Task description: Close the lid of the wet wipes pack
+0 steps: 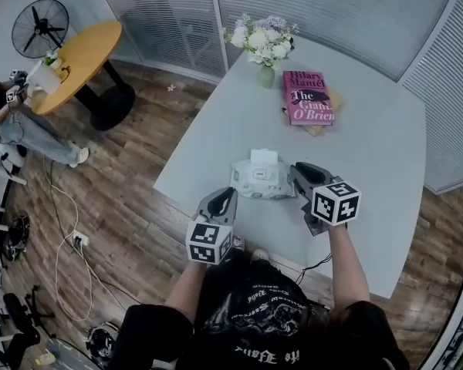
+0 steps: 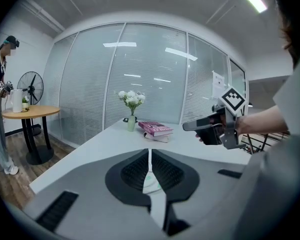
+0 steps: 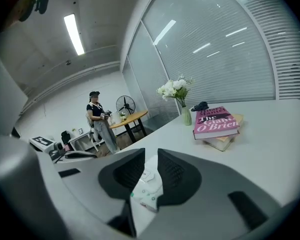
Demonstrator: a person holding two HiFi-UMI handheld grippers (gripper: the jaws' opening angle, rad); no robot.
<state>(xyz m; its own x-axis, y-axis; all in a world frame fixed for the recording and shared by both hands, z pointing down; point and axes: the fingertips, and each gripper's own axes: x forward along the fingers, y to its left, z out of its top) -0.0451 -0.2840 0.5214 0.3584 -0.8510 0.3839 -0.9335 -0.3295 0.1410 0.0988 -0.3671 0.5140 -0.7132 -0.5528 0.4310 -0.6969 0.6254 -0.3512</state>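
- Right gripper view: the right gripper [image 3: 151, 156] holds its dark ribbed fingers [image 3: 177, 176] partly apart and grips nothing. The soft white wet wipes pack [image 3: 149, 186], dotted with green print, shows through the gap between them.
- Left gripper view: the left gripper [image 2: 149, 153] has its fingers [image 2: 132, 173] drawn together to a hairline slit, with nothing clamped. A sliver of the pack shows in the wider opening below the slit.
- Head view: both grippers sit low over the near part of the pale grey desk [image 1: 370, 168]. The right gripper's tips are just beside the pack's right end, and the left gripper's tips are near its front left corner. Whether either one touches the pack cannot be told.
- The pack lies flat on the desk between the two grippers, with its white hinged lid [image 1: 264, 158] standing raised along its far side.
- Farther back, a pink paperback book [image 1: 308, 97] rests on a tan one.
- A small vase of white flowers [image 1: 262, 43] stands near the desk's far corner.
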